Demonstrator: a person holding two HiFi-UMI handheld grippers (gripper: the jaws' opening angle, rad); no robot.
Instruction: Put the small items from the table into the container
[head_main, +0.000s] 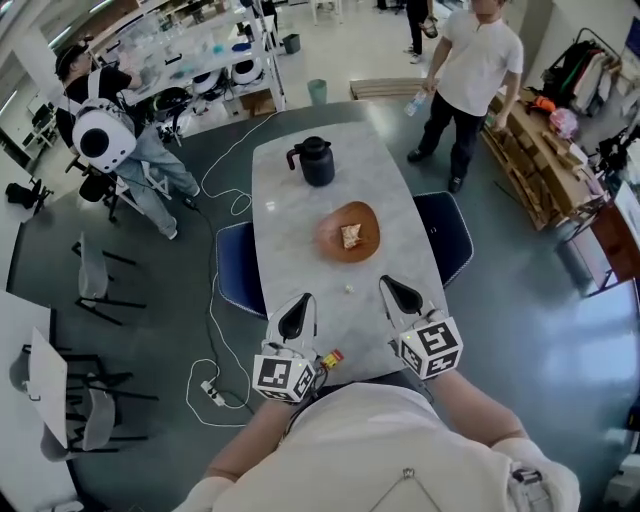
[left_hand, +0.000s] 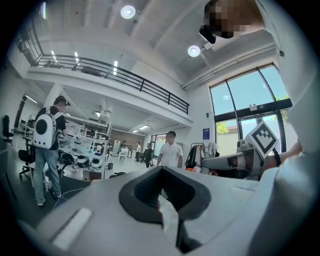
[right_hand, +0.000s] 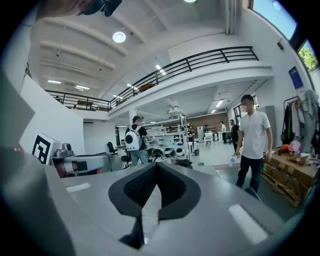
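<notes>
Over the table's (head_main: 300, 200) near end, left gripper (head_main: 303, 301) and right gripper (head_main: 387, 284) both sit closed, holding nothing.

A: Table (head_main: 290, 200)?
B: White with faint grey marbling. Dish (head_main: 327, 243) orange-brown, jug (head_main: 316, 162) black, chair (head_main: 236, 268) dark blue.
A: Left gripper (head_main: 304, 298), right gripper (head_main: 386, 283)?
B: Black pads; cubes patterned in black-and-white squares. Floor (head_main: 520, 330) grey-blue.

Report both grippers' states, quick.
Left gripper: closed, nothing visibly held.
Right gripper: closed, nothing visibly held.
</notes>
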